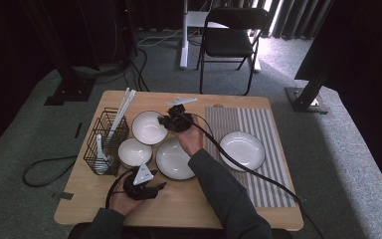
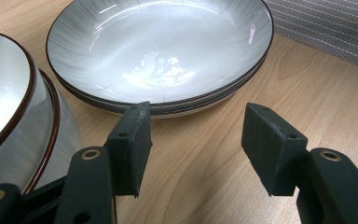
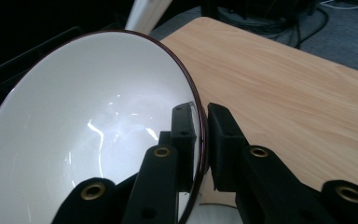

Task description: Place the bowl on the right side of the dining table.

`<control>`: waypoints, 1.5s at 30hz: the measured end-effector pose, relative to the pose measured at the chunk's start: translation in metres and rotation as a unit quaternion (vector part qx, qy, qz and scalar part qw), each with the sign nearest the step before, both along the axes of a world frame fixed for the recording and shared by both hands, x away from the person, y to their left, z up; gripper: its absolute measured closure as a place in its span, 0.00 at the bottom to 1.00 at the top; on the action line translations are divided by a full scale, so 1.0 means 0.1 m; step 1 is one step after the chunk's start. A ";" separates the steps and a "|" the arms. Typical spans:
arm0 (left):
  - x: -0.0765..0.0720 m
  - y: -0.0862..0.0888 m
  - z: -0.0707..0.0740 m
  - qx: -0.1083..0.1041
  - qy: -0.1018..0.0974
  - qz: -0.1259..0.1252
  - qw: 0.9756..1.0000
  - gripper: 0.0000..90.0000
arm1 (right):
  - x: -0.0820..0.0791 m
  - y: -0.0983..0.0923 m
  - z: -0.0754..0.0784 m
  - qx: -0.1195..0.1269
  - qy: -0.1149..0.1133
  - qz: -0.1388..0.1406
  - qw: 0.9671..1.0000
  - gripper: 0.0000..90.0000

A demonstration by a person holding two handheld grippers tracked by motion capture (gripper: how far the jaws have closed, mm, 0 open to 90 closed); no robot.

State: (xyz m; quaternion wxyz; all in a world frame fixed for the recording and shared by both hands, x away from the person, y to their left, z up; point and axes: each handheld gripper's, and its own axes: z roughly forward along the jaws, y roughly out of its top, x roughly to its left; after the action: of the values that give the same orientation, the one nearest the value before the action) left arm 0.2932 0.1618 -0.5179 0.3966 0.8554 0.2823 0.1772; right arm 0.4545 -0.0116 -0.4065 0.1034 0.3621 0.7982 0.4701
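Nearest, left gripper rests at the front table edge, jaws apart on nothing, facing the shallow plate and just right of a small bowl.

Further in, right gripper is clamped on the rim of the white bowl, one pad inside, one outside; bowl tilted, by the look of it lifted off the wood, empty.

Step judged: bowl pick-up in hand. Next move needs a level carry and a clear landing, perhaps the striped mat, where another plate lies empty.

Far left: wire basket holds a white spoon and chopsticks.
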 end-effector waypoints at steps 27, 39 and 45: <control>0.00 -0.01 -0.01 0.002 0.003 -0.003 1.000 0.48 | 0.07 -1.13 -0.09 -0.022 0.002 -0.106 0.994 0.91; 0.00 -0.02 -0.01 0.002 0.004 -0.004 1.000 0.48 | 0.00 -1.79 -0.28 -0.028 0.021 -0.172 0.985 0.91; 0.00 -0.02 -0.02 0.001 0.004 -0.003 1.000 0.48 | -0.05 -2.06 -0.40 -0.032 0.034 -0.196 0.980 0.91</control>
State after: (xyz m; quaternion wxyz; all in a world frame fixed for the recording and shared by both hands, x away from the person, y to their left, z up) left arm 0.2937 0.1600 -0.5194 0.3949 0.8576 0.2807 0.1726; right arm 0.4495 -0.2175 -0.4465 0.1779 0.5235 0.7296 0.4025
